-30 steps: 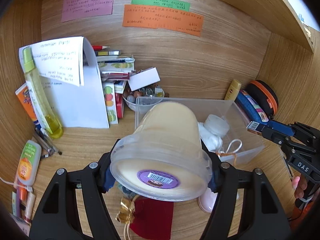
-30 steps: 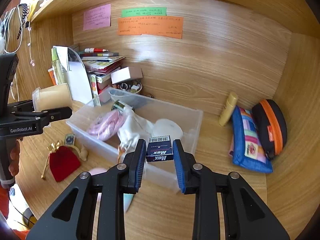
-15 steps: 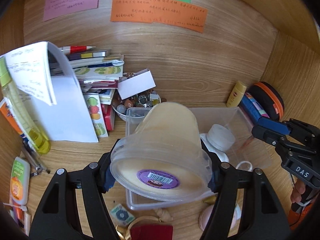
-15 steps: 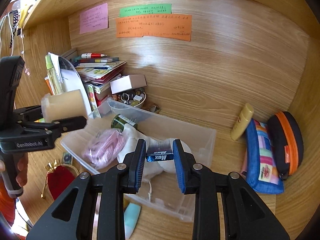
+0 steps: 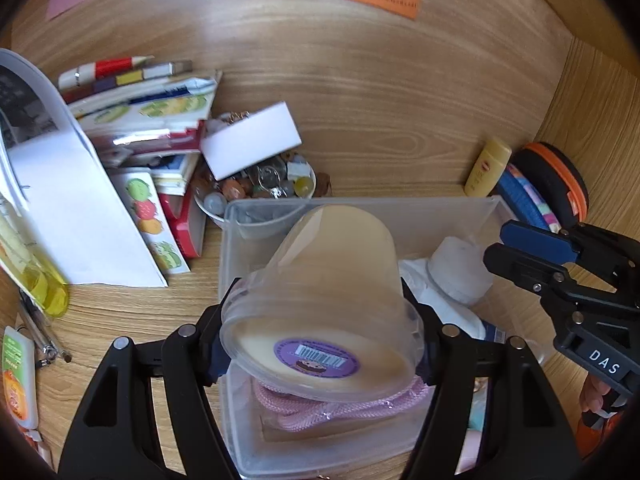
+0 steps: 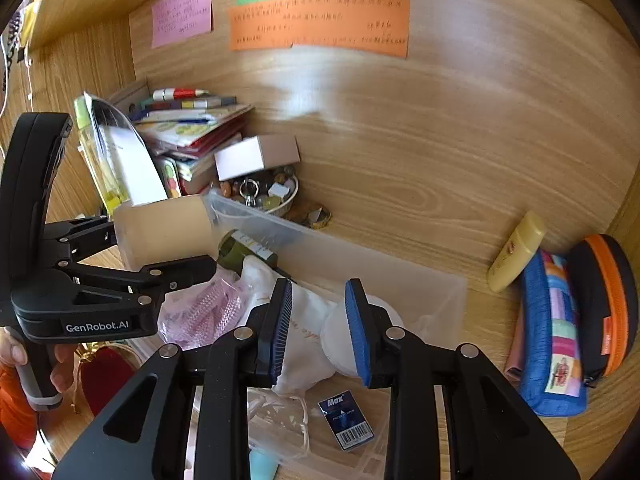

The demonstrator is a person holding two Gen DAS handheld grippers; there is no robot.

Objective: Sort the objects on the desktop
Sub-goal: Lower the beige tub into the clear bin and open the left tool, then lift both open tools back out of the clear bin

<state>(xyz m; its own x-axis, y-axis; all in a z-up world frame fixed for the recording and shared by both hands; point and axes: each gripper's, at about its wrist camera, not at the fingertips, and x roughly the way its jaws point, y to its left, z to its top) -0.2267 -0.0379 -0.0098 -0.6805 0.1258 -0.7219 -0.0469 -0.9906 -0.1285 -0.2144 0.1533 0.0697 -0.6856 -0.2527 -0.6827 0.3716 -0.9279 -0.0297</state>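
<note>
My left gripper point(image 5: 320, 344) is shut on a clear plastic tub point(image 5: 324, 300) with a cream filling and a purple barcode label, held over the left end of the clear storage bin point(image 5: 360, 208). The tub also shows in the right wrist view point(image 6: 164, 232). My right gripper point(image 6: 320, 328) is open and empty above the bin point(image 6: 432, 292). A small blue Max box point(image 6: 346, 420) lies on the bin floor below it. In the bin lie a pink cord bundle point(image 5: 336, 408), a white cloth pouch point(image 6: 308, 340), a white round jar point(image 5: 460, 272) and a dark bottle point(image 6: 244, 252).
A stack of books point(image 5: 140, 120), white papers point(image 5: 68, 208) and a bowl of trinkets point(image 5: 260, 188) stand left of the bin. A yellow tube point(image 6: 516, 252), a striped blue pouch point(image 6: 556, 332) and a black-orange case point(image 6: 604, 304) lie at right. A red pouch point(image 6: 104, 376) lies front left.
My right gripper opened and let go of the blue Max box, which now lies in the bin. My left gripper moved forward with the tub to over the bin.
</note>
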